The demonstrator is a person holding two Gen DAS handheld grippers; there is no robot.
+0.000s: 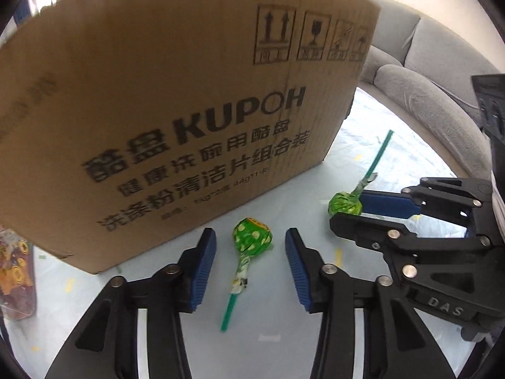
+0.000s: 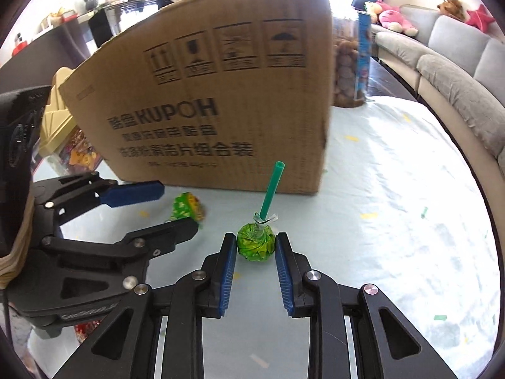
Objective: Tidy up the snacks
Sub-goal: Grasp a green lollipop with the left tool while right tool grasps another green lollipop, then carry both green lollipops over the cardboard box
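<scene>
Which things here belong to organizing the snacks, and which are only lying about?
Job:
- lollipop held by right gripper
- second lollipop between left gripper fingers
- box
- snack bag
- cookie tube

Lying about:
- sofa
- plush toys

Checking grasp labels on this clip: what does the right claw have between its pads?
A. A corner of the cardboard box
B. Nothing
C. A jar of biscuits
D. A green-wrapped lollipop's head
D: in the right wrist view the right claw has its blue pads pressed on both sides of the green lollipop, stick pointing away.
</scene>
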